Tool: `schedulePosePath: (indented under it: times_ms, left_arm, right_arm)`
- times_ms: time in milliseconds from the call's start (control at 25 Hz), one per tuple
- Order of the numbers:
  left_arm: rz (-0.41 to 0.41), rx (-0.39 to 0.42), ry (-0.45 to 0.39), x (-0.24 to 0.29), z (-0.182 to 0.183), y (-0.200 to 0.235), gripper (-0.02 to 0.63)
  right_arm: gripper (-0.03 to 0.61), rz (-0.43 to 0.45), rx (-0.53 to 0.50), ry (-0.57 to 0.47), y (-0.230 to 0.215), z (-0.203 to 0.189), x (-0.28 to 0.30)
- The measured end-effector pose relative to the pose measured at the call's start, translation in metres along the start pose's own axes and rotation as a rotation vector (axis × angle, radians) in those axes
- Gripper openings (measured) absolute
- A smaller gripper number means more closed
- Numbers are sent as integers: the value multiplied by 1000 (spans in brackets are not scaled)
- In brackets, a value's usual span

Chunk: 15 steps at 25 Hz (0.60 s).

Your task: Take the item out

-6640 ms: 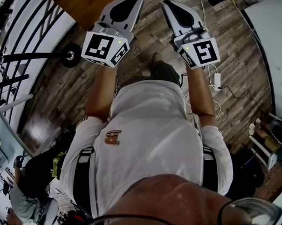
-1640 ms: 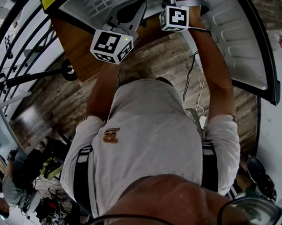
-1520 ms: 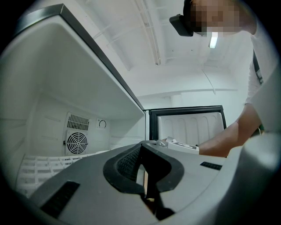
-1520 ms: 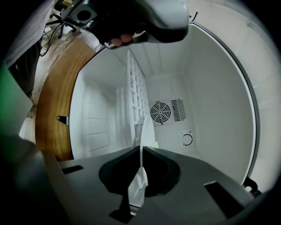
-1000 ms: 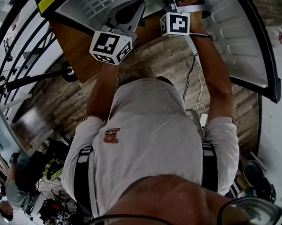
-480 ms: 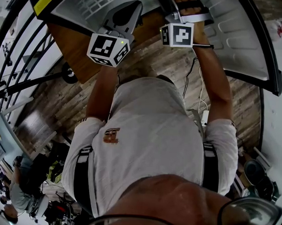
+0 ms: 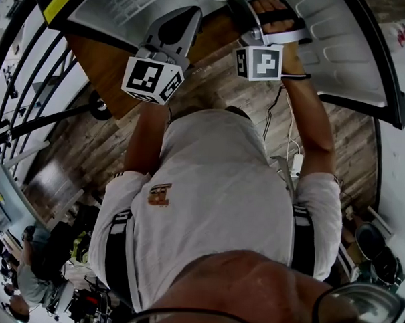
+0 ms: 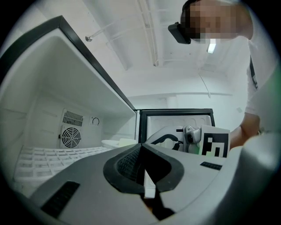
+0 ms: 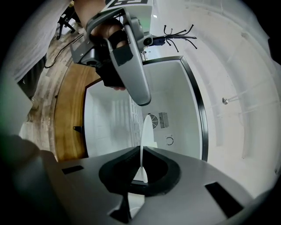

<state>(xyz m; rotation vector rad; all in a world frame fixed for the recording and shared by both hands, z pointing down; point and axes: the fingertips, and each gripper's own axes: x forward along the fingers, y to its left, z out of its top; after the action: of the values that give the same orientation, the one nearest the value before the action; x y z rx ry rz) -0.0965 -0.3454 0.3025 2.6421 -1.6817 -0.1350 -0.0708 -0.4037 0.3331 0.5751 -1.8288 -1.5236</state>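
I stand at an open white fridge. The left gripper is shut and empty, its tip at the compartment's mouth. In the left gripper view its jaws point over a white wire shelf, where a pale flat item lies at the far end. The right gripper hovers beside it to the right. In the right gripper view its jaws are shut with nothing held and face the fridge's back wall. The left gripper crosses that view above.
The fridge door hangs open on the right. A fan grille sits in the back wall. A wooden panel lies under the fridge, cables run over the plank floor, and black railings stand at the left.
The right gripper has drawn back from the fridge toward the person, its marker cube lower in the head view. The left gripper has barely moved.
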Motion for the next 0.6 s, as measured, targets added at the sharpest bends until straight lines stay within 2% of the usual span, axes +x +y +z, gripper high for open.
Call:
schedulePosePath:
  times_ms: [600]
  left_arm:
    - [-3,6,9,-1,-3,-11,18]
  right_arm:
    - [38,-2,-9,-2,2,-1,-20]
